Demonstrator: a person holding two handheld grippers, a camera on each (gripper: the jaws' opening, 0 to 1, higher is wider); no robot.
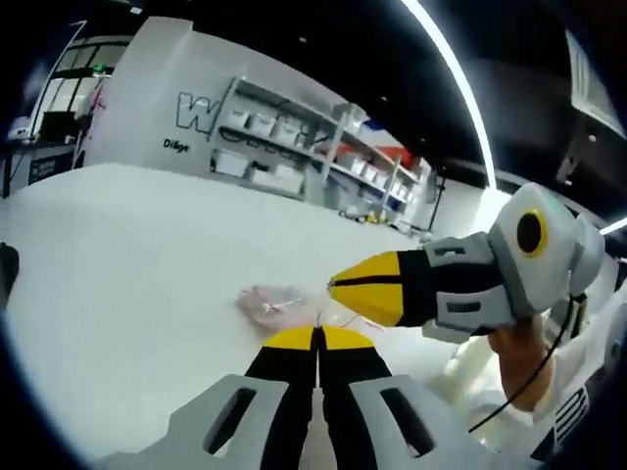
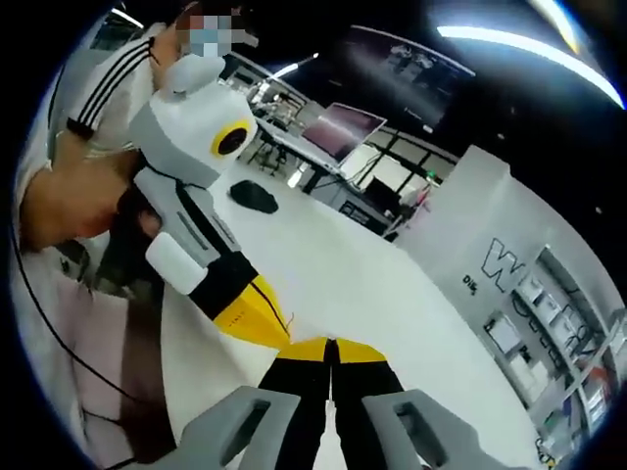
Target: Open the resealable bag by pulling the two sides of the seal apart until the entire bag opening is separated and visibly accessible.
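White bench (image 1: 118, 255); bag (image 1: 269, 302) flat. Left gripper (image 1: 316, 335) and right gripper (image 1: 338, 284) fingers clenched at seal; pull apart evenly.

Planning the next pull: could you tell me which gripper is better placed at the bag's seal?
Probably right: the right gripper, shut, reaches the bag; the left gripper, shut, stops just short. Whether either grips it is unclear.

The bag (image 1: 269, 302) lies on the table (image 1: 127, 255), just ahead of the left gripper (image 1: 316, 336). The right gripper (image 1: 338, 284) comes in from the right, its tip beside the bag. Shelves (image 1: 294, 147) stand behind the table. A mouse (image 2: 254, 197) lies farther along the table.
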